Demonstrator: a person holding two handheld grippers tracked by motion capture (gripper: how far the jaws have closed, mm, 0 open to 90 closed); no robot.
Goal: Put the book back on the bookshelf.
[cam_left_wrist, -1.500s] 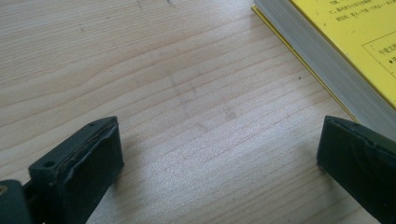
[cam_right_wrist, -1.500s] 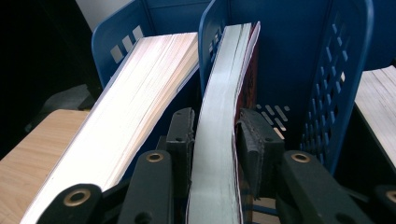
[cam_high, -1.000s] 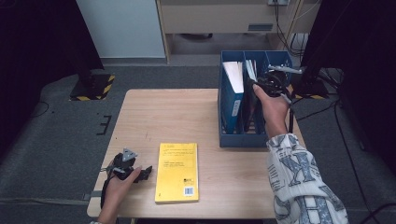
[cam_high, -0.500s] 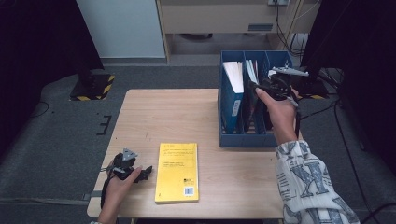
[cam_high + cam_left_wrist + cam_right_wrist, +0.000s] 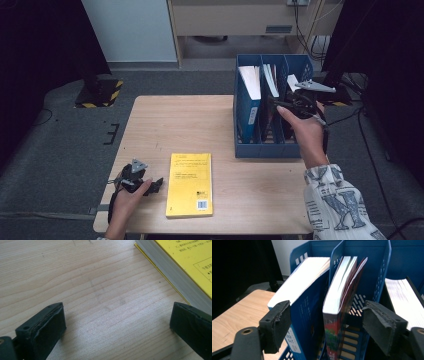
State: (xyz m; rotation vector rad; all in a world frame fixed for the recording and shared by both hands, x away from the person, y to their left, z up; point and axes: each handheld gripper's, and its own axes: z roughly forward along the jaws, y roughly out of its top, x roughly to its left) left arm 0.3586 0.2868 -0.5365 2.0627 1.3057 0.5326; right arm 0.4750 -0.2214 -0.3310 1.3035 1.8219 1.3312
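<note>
Red-spined book [image 5: 338,315] upright in rack [image 5: 372,262].

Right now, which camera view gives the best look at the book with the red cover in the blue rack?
The right gripper view: the red-covered book stands upright in the rack's middle slot, between the open right claw. The high view shows it small, from above.

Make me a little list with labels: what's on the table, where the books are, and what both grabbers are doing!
table: light wooden table
lying flat: yellow paperback book
rack: blue plastic three-slot file rack, a book standing in each slot
middle slot: book with red and green spine
left gripper: open, resting on the table beside the yellow book
right gripper: jaws just opening, apart on either side of the red-spined book, not pressing it
</note>
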